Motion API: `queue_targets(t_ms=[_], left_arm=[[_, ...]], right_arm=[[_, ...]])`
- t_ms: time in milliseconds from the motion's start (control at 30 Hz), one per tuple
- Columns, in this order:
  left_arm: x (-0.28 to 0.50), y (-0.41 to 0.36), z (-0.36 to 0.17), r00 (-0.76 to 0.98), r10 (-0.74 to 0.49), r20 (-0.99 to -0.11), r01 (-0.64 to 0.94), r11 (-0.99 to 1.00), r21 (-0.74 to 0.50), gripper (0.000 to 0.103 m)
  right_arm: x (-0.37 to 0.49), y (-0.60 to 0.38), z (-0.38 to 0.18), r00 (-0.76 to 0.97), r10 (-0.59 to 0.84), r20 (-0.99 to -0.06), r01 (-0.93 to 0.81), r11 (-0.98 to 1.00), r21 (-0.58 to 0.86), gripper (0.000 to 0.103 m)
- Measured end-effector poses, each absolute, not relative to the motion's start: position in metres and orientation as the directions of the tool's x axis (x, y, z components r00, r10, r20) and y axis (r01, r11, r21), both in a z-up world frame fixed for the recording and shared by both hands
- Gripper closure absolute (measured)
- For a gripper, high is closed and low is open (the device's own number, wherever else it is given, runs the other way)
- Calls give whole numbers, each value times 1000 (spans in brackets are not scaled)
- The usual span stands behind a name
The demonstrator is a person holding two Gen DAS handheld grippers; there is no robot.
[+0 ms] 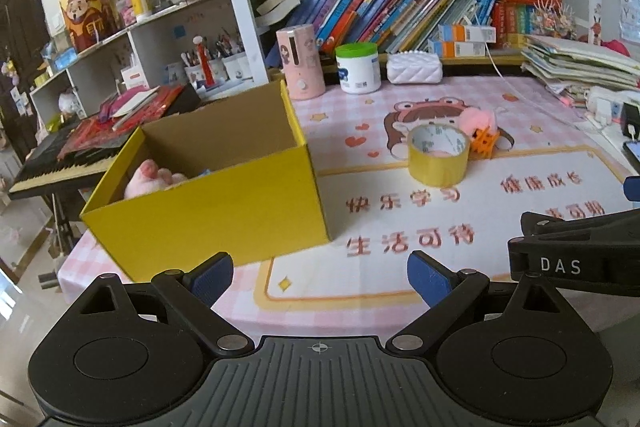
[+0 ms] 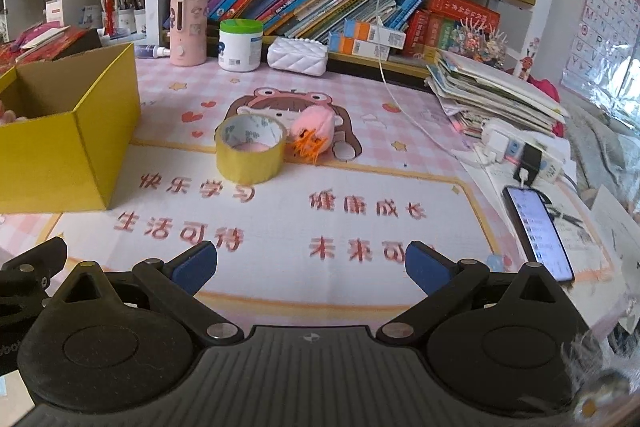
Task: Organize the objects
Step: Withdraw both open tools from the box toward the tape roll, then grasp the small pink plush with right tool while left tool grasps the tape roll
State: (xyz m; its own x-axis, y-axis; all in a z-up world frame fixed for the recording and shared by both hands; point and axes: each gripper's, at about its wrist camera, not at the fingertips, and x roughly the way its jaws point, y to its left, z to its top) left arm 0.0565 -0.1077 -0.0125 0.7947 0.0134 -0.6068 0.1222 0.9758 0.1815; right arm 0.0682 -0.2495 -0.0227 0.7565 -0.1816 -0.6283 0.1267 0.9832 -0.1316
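Observation:
An open yellow cardboard box [image 1: 224,199] [image 2: 60,147] stands at the left of the pink desk mat, with a pink plush toy [image 1: 154,179] lying inside it. A roll of yellow tape [image 1: 438,155] [image 2: 251,149] stands on the mat's middle. Just behind the roll lies a pink fluffy toy with orange feet [image 1: 482,127] [image 2: 314,129]. My left gripper [image 1: 320,273] is open near the mat's front edge, in front of the box's right corner. My right gripper [image 2: 311,267] is open too, low over the mat's printed characters, well short of the tape.
Along the back stand a pink cylinder [image 2: 188,27], a white jar with a green lid [image 2: 240,45] and a white quilted case [image 2: 298,55], below shelves of books. At the right are a stack of papers [image 2: 496,91], a power strip [image 2: 516,147] and a lit phone [image 2: 538,231]. A keyboard [image 1: 60,167] sits beyond the box.

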Motion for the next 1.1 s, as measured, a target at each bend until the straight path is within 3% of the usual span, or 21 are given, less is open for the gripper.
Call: queue_targets(t_ms=[733, 1100], left_arm=[[129, -179, -18, 773, 91, -629, 7, 988, 151, 7], [147, -197, -27, 734, 170, -658, -65, 981, 180, 7]], right_arm=[[166, -323, -26, 763, -29, -645, -37, 995, -90, 2], [219, -348, -38, 744, 77, -664, -102, 995, 0, 15]])
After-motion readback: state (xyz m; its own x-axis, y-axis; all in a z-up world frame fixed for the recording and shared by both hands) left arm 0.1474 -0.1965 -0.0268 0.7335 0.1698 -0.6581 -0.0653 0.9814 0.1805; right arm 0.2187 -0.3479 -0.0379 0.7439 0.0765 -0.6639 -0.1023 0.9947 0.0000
